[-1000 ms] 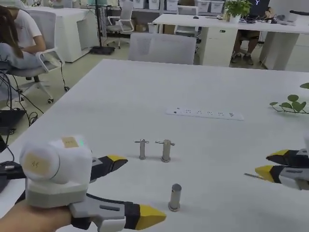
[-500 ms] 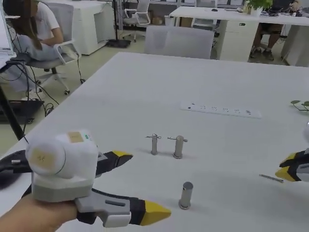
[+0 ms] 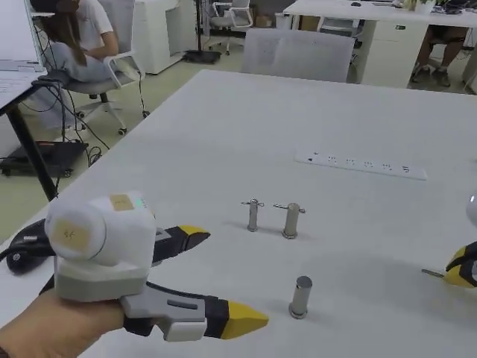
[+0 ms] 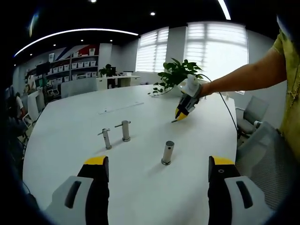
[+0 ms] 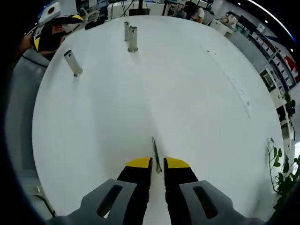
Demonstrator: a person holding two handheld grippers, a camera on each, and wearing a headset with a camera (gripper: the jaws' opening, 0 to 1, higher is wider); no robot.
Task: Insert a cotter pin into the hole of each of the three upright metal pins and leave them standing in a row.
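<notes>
The left claw (image 3: 229, 279) sits at the lower left of the head view, held in a hand (image 3: 56, 328). Its yellow-tipped jaws are spread wide and grip nothing. In the left gripper view the bare metal pin (image 4: 167, 153) stands upright on the white table (image 3: 223, 127), in the gap between those jaws but farther off.

In the head view this bare pin is just below centre. Above it, near the middle of the frame, two more metal pins stand side by side, the left pin (image 3: 253, 215) and the right pin (image 3: 290, 221). Each has a thin cross-piece through its top.

The right claw (image 5: 158, 162) shows at the bottom of the right gripper view. Its jaws are almost together, one on each side of a loose cotter pin (image 5: 155, 152) that lies on the table. I cannot tell whether they pinch it.

A white power strip (image 3: 361, 164) lies farther up the table, right of centre.
</notes>
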